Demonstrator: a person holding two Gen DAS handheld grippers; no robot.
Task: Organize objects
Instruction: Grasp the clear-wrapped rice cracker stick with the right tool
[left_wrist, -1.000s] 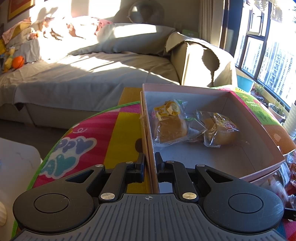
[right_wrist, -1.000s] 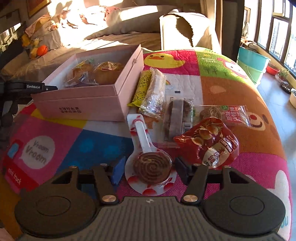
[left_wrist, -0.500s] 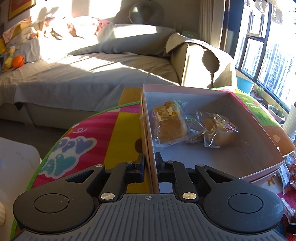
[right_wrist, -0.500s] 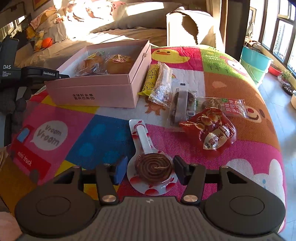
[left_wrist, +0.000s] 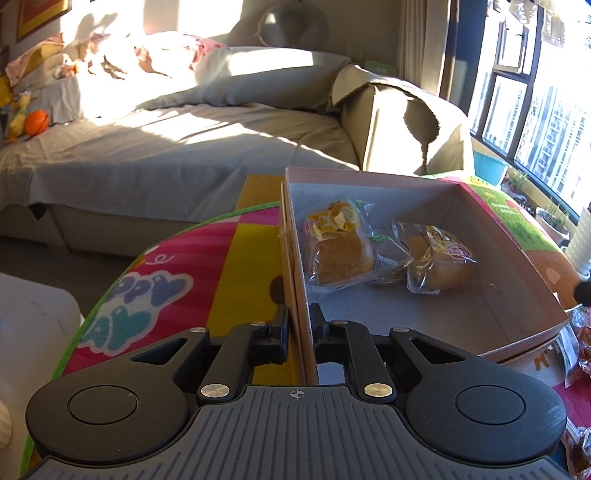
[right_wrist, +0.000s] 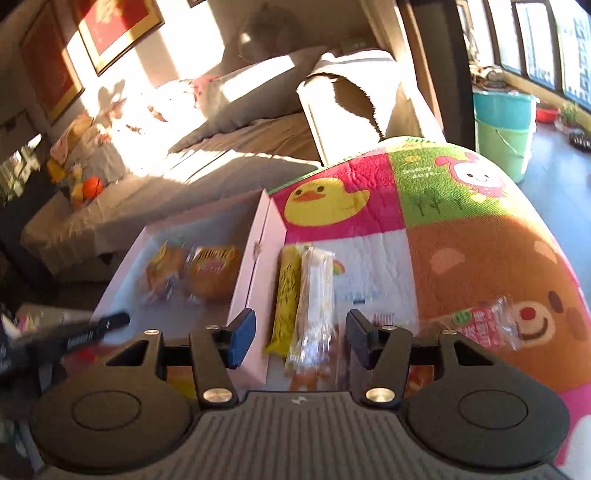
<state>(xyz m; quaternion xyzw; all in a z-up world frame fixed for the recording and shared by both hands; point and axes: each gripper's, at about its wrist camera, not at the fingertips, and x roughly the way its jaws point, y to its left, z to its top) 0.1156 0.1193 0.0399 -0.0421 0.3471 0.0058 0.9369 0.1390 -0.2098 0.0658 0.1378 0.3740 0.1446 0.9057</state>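
An open pink box (left_wrist: 498, 236) lies on the colourful mat with two wrapped buns (left_wrist: 340, 254) (left_wrist: 439, 266) inside. My left gripper (left_wrist: 298, 321) is shut on the box's near side wall, one finger inside and one outside. In the right wrist view the box (right_wrist: 255, 266) is at the left, and my right gripper (right_wrist: 299, 332) hangs open just right of it. Below its gap lie a yellow packet (right_wrist: 286, 295) and a clear packet (right_wrist: 314, 299), neither touched by the fingers. The view is blurred.
A red-and-green snack packet (right_wrist: 480, 325) lies on the mat (right_wrist: 461, 266) to the right. Red snack bags (left_wrist: 585, 343) show at the right edge of the left wrist view. A covered sofa (left_wrist: 184, 147) stands behind the table, and a green bucket (right_wrist: 506, 125) on the floor.
My right gripper has moved forward and up, away from the lollipop that lay between its fingers, to the packets beside the box. The lollipop is out of view. The left gripper has not moved.
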